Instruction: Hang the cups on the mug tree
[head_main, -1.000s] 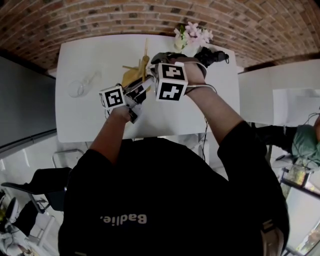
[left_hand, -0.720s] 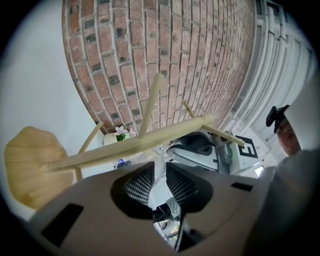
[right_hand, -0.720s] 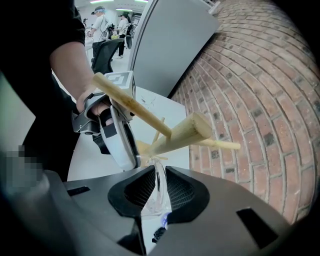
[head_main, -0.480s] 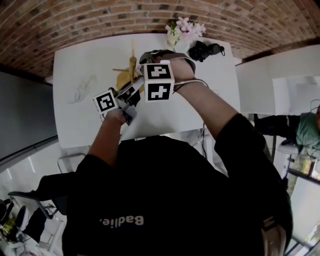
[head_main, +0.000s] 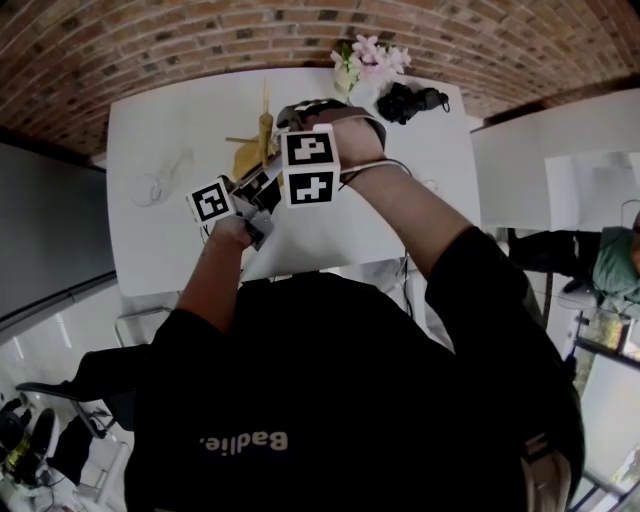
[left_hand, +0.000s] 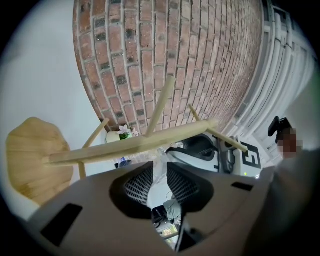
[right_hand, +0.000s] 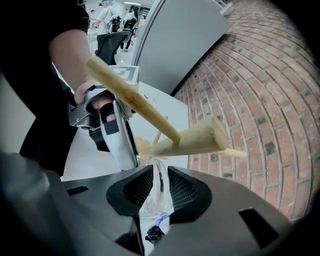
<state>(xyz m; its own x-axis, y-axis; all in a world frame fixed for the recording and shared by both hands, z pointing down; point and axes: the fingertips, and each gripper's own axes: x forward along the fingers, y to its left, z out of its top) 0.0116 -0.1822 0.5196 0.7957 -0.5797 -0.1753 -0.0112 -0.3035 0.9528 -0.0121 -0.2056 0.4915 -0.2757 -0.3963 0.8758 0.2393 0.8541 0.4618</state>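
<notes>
The wooden mug tree stands at the table's far middle, and both grippers hover close over it. A clear glass cup sits between the pads of my right gripper, just under the tree's stem. Those jaws have just been opening and look loose round the glass. My left gripper points along the stem, its pads close together with a pale strip of glass between them. Its white finger reaches down beside the cup. A second glass cup lies on the table's left.
The white table backs onto a brick wall. A pot of pink flowers and a black object stand at the far right. The tree's round base and spare pegs lie close to both grippers.
The head view shifted a little early on. Since half a second ago the right gripper's marker cube has rolled slightly; both hands stay over the mug tree.
</notes>
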